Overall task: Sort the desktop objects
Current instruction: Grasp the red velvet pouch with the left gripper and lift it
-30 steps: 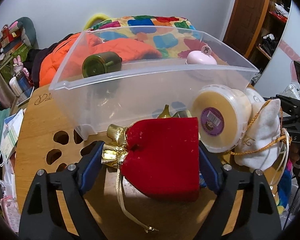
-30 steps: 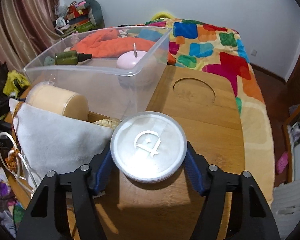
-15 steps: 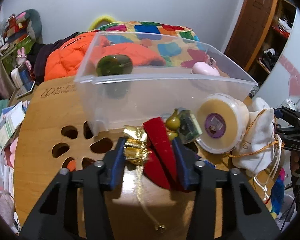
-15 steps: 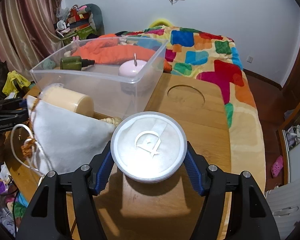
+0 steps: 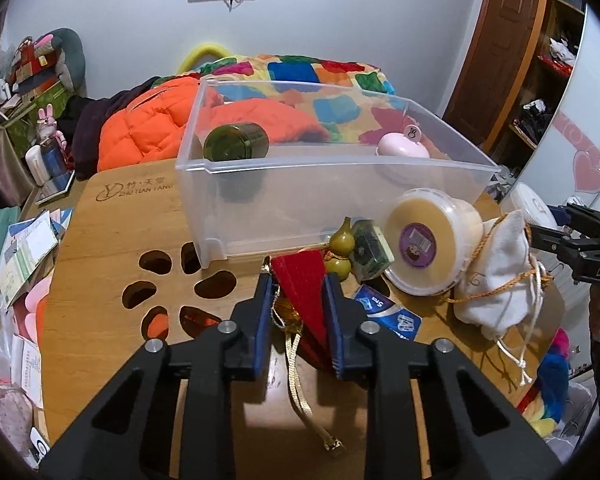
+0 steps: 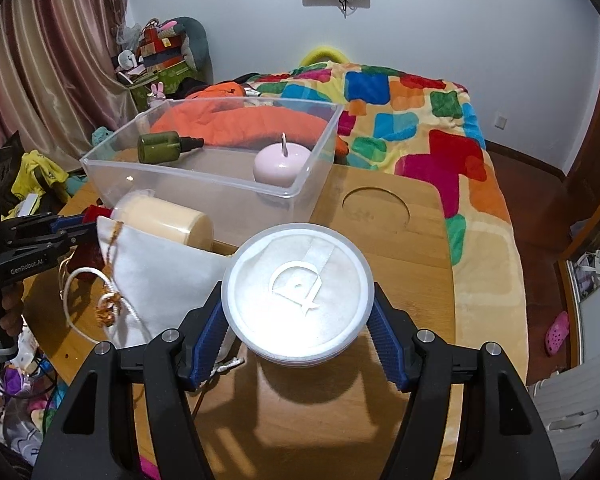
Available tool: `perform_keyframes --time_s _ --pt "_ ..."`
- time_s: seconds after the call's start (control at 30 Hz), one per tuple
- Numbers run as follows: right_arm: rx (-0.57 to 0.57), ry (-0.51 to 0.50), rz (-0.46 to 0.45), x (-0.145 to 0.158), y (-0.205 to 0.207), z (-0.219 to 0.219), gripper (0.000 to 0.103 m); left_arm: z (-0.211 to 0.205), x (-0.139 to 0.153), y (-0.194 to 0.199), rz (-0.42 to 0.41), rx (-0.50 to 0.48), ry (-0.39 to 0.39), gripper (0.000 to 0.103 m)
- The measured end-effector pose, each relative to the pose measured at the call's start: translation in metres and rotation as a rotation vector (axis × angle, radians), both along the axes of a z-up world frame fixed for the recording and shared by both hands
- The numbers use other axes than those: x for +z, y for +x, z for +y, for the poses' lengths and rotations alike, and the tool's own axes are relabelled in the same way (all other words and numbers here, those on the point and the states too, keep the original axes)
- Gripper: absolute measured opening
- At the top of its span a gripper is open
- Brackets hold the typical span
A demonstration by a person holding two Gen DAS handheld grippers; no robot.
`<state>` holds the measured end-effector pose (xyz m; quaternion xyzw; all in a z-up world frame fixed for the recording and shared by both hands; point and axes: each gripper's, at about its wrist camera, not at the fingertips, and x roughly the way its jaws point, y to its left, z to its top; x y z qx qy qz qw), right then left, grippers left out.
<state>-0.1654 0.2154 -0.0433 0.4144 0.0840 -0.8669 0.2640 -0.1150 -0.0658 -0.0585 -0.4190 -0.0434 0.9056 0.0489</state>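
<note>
So the left gripper [image 5: 299, 300] has its jaws closing on the red pouch [image 5: 302, 280], which sits squeezed edge-up between the blue pads, gold cord [image 5: 300, 384] dangling down over the wooden bench [image 5: 112, 220]. The right gripper [image 6: 298, 336] is clamped around a round white container [image 6: 298, 294], lid facing the camera, held above the bench.

The clear plastic bin [image 5: 332, 184] is just behind the pouch, with a dark green bottle [image 5: 236, 142] and a pink round thing [image 5: 402, 148] inside. Right next to the bin: small gourds [image 5: 342, 242], a greenish little box [image 5: 370, 250], a cream-coloured tub [image 5: 432, 246] on its side, and a white drawstring bag [image 5: 496, 276] leaning against the tub.
</note>
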Motion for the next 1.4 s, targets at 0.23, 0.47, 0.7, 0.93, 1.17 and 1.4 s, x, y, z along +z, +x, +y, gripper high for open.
perform_keyframes --time_s 0.23,0.47,0.7,0.93,1.17,1.4 --pt "0.000 -0.018 0.015 0.011 0.007 0.003 0.062 0.000 0.005 0.010 0.007 -0.008 0.002 0.017" --pt "0.014 -0.028 0.034 0.021 0.015 0.002 0.062 0.004 0.010 0.018 0.017 -0.013 -0.001 0.012" --pt "0.025 -0.033 0.045 0.027 0.021 -0.002 0.062 0.003 0.015 0.025 0.027 -0.018 0.014 0.006" --pt "0.047 -0.045 0.047 0.031 0.026 -0.007 0.062 -0.005 0.022 0.039 0.034 -0.022 0.024 0.002" --pt "0.060 -0.062 0.049 0.034 0.027 -0.012 0.062 -0.021 0.041 0.052 0.060 -0.013 0.016 0.003" --pt "0.070 -0.062 0.038 0.029 0.027 -0.014 0.062 -0.012 0.021 0.036 -0.009 -0.058 -0.046 0.052"
